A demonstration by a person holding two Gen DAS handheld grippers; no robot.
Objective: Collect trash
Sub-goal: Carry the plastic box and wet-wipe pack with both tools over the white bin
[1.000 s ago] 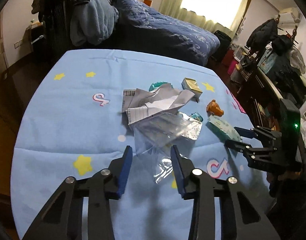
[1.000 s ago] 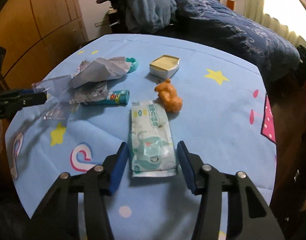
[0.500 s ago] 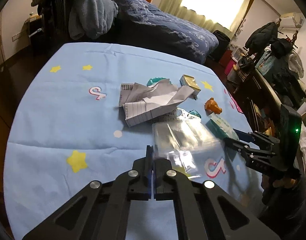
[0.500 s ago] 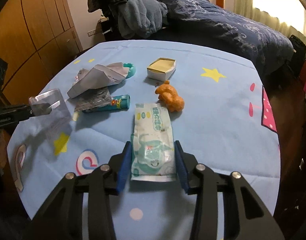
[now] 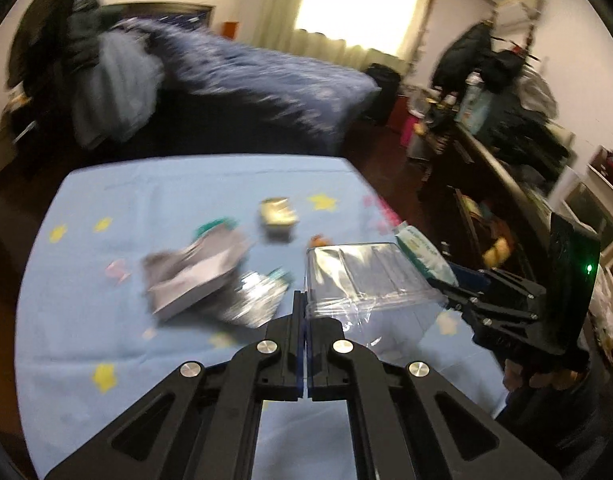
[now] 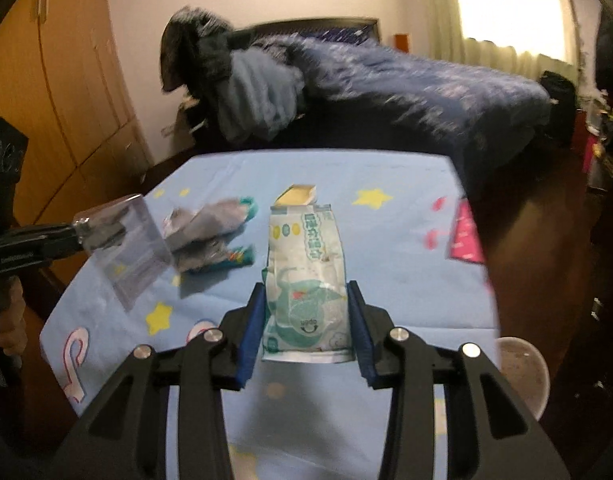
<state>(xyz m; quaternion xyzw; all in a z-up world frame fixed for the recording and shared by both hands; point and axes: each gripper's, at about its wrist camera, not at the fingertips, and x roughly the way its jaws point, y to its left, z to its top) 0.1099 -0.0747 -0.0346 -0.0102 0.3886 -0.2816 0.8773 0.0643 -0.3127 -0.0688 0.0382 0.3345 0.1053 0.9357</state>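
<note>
Left gripper [image 5: 305, 304] pinched tight on the edge of a clear plastic bag [image 5: 362, 276], held up off the table and flaring out to the right of the fingers. Seen too from the right wrist camera, at the far left, the bag [image 6: 126, 248] hanging off the black fingertips above the blue cloth.

Right gripper [image 6: 304, 320] clamped on a wet-wipes packet [image 6: 306, 280], blue pads pressed against both long sides, packet lifted clear of the table and standing out ahead of the fingers. From the left wrist view, the same packet [image 5: 422, 254] just behind the clear bag's far corner.

Left on the star-patterned blue tablecloth [image 5: 154, 196]: crumpled grey paper [image 5: 194, 272], a crinkled foil wrapper [image 5: 254, 300] touching its near edge, a teal tube [image 6: 236, 258] beside that, a small yellow box [image 5: 278, 216] further back, and something orange [image 5: 318, 240], mostly hidden behind the bag. All blurred by motion.

Dark blue bed [image 6: 406, 80] beyond the table; wooden wardrobe [image 6: 66, 92] to the left.
</note>
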